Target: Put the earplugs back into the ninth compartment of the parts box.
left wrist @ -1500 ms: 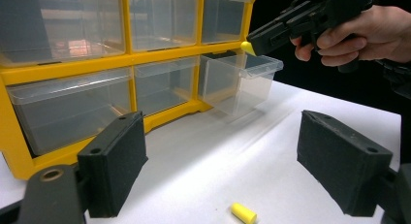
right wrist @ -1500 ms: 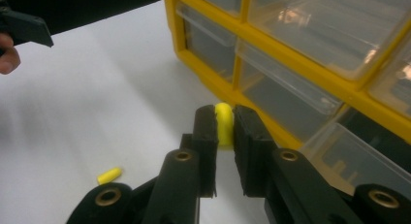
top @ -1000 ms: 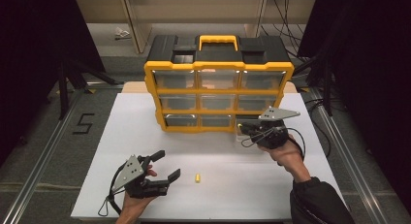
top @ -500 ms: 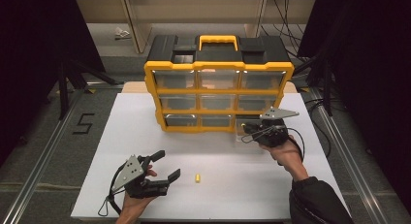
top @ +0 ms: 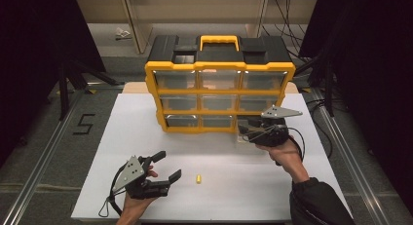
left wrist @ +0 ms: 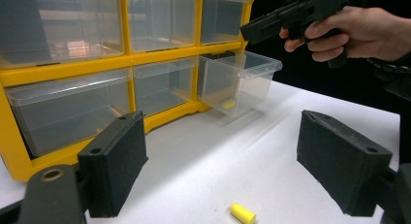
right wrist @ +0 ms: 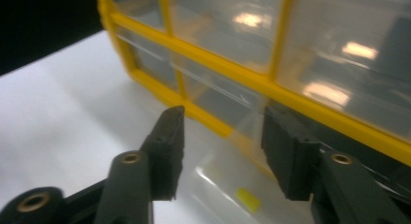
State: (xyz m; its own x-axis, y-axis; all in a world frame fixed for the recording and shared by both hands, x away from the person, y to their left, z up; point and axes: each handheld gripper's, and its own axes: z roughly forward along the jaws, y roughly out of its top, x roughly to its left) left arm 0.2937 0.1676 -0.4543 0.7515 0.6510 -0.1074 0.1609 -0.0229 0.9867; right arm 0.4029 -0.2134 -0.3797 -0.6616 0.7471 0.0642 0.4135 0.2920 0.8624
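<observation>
Covering the table, white board, dark room around, right claw just opening over drawer, left claw wide, empty

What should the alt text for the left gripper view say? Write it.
A small yellow cylinder lies on the white table between the left gripper's open black jaws. Beyond, a clear drawer holding another yellow piece is pulled out of the yellow organizer, with the right gripper above it.
</observation>
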